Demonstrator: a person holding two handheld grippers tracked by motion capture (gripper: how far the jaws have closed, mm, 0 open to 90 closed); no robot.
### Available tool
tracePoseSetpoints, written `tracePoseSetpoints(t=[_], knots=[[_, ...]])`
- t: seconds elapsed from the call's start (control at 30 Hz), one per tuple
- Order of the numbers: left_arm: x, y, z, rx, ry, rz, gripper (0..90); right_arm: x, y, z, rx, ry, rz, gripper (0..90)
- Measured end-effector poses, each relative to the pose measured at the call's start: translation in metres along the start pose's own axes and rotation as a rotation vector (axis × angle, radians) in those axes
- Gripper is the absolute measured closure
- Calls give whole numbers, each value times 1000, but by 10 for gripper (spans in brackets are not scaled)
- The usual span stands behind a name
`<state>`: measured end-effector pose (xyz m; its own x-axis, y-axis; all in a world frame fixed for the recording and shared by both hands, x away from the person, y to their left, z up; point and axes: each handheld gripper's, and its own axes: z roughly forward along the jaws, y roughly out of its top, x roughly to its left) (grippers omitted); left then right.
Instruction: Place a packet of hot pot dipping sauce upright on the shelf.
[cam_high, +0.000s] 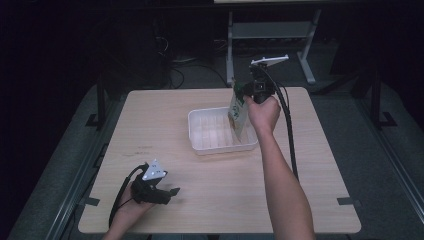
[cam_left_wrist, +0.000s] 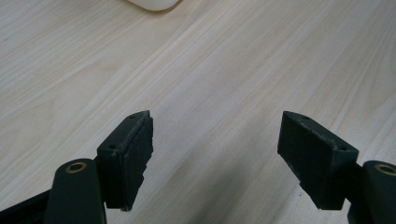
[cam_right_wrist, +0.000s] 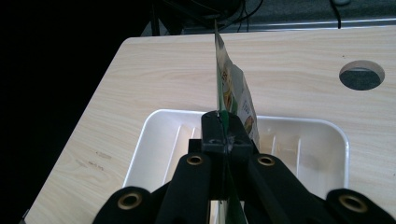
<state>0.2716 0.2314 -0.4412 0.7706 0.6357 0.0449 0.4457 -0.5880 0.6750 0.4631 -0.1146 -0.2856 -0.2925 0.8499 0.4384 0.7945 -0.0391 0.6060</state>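
A green and white snack packet (cam_high: 236, 111) hangs over the white plastic tray (cam_high: 200, 142), held by its top edge in my right gripper (cam_high: 246, 93), which is shut on it. In the right gripper view the packet (cam_right_wrist: 232, 84) stands edge-on above the closed jaws of my right gripper (cam_right_wrist: 221, 122), with the ribbed tray (cam_right_wrist: 154, 140) below. My left gripper (cam_high: 172, 192) rests low over the table near the front left corner, open and holding nothing. In the left gripper view its fingertips (cam_left_wrist: 133, 140) stand wide apart over bare wood, and my left gripper (cam_left_wrist: 217, 140) has nothing between them.
The wooden table (cam_high: 150, 125) has a round cable hole (cam_right_wrist: 362, 74) seen in the right gripper view. A corner of the tray (cam_left_wrist: 154, 3) peeks in at the top of the left gripper view. Metal frames and cables lie on the dark floor behind the table.
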Motion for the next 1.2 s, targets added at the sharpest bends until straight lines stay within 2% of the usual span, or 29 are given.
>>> tracePoseSetpoints(t=[0.57,1.2], knots=[[0,0,0,0,1,1,261,-4,-4,16,28,-31,0,892],[0,0,0,-7,0,-2,261,-11,-9,23,38,-34,12,891]])
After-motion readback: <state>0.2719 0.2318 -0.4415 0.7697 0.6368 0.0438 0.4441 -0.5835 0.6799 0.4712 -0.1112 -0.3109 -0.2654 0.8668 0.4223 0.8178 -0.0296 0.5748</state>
